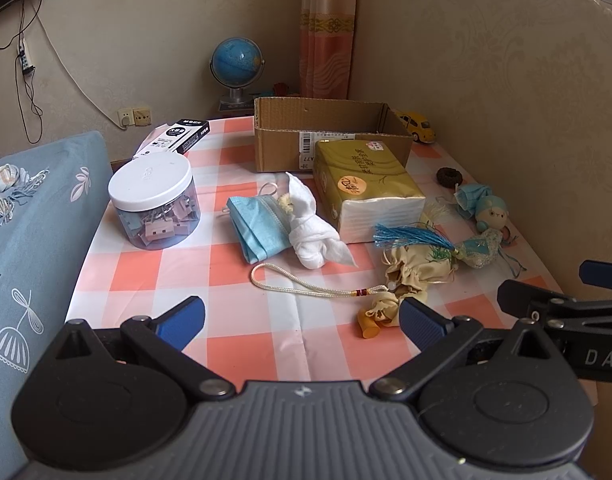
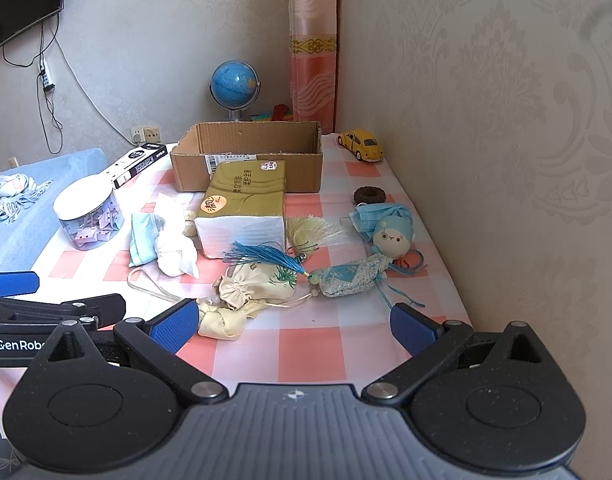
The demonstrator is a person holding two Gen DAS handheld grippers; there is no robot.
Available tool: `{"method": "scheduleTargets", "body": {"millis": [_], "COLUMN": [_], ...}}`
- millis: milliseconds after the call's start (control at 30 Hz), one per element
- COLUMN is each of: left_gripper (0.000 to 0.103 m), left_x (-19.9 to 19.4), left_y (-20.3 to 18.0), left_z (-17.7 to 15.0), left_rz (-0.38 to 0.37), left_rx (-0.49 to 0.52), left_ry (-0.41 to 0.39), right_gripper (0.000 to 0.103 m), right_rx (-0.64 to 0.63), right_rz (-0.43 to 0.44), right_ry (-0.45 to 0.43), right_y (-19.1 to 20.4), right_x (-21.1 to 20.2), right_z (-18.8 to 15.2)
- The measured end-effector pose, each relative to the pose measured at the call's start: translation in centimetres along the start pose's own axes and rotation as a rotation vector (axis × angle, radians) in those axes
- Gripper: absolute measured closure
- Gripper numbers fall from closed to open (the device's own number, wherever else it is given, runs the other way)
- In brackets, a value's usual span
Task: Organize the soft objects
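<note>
Soft items lie on the checked tablecloth (image 1: 242,344): a folded blue mask (image 1: 258,224), a knotted white cloth (image 1: 311,232), a cream drawstring pouch (image 1: 415,270) with a blue tassel (image 1: 409,236), a blue patterned sachet (image 2: 351,276), a plush sheep doll (image 2: 391,238) on a second mask (image 2: 379,214), and a tissue pack (image 1: 365,184). An open cardboard box (image 1: 329,136) stands behind them. My left gripper (image 1: 302,320) is open and empty near the front edge. My right gripper (image 2: 294,326) is open and empty, just in front of the pouch.
A clear jar of clips (image 1: 154,204) stands at the left, with a black-and-white pen box (image 1: 178,138) behind it. A yellow toy car (image 2: 361,145) and a dark ring (image 2: 369,194) sit by the right wall. A globe (image 1: 236,64) stands behind. A blue cushion (image 1: 34,240) borders the left.
</note>
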State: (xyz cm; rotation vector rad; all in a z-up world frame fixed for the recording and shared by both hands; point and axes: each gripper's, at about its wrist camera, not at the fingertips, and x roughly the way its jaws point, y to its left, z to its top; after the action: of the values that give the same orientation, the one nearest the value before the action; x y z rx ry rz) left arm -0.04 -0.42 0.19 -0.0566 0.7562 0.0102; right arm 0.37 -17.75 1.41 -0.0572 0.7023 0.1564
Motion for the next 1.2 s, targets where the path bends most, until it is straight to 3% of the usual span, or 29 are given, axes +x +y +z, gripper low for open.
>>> {"method": "scheduleTargets", "body": {"millis": [1200], "left_gripper": [0.001], "left_x": [0.31], "left_y": [-0.05], "left_z": [0.11], "left_rz": [-0.01], "left_rx": [0.002], "left_ry": [0.0], "right_gripper": [0.0], "right_rx": [-0.009], "right_rz": [-0.002], "right_ry": [-0.004], "right_y": [-0.1], "right_x": [-0.09], "right_z": [0.03]}}
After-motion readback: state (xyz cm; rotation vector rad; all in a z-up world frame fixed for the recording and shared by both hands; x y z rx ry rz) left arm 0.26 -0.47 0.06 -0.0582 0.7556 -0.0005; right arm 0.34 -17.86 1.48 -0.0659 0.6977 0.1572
